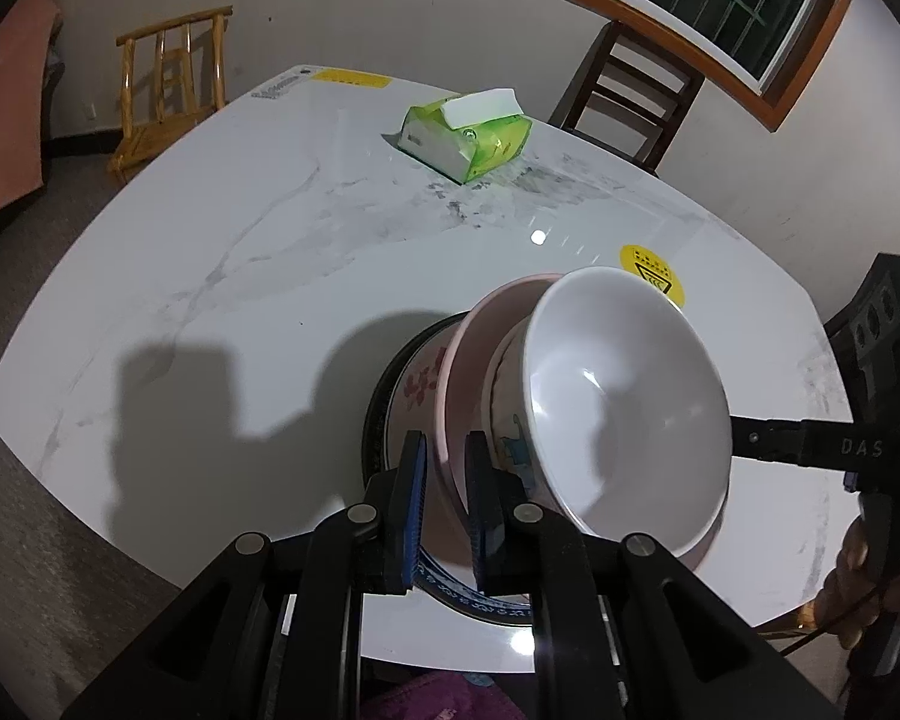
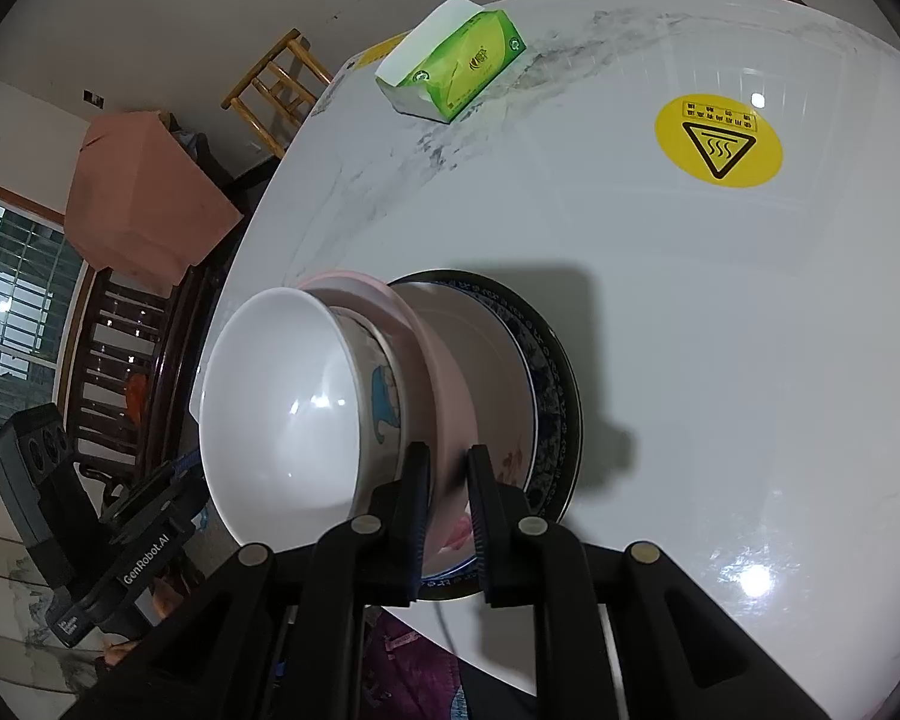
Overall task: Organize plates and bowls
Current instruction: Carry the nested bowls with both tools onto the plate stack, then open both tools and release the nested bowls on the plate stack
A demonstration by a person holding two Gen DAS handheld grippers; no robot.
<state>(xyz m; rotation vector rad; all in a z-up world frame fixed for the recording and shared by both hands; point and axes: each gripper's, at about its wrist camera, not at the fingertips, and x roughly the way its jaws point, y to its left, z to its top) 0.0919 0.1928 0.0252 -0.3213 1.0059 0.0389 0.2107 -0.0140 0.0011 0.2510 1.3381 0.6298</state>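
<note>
Both tools grip the same pink bowl (image 1: 459,372) at its rim, from opposite sides: the left tool (image 1: 447,450) is clenched with one finger inside the rim and one outside, and the right tool (image 2: 447,462) clamps the opposite edge the same way. Readable lettering on the tool bodies: "DAS" on the right tool as seen from the left wrist, "GenRobot.AI" on the left tool as seen from the right wrist.

Nested in the pink bowl is a white bowl (image 1: 624,402) with a blue cartoon print on its outer wall. The stack is tipped, its openings turned toward the near edge of the worktop (image 1: 210,312), and it sits over a dark-rimmed plate (image 2: 546,360) with blue pattern and red flower print, near that edge.

Farther back lies a green tissue pack (image 1: 471,135) with a white sheet protruding. A yellow round sticker (image 2: 719,141) bears a black hot-surface triangle; its small text is illegible.
</note>
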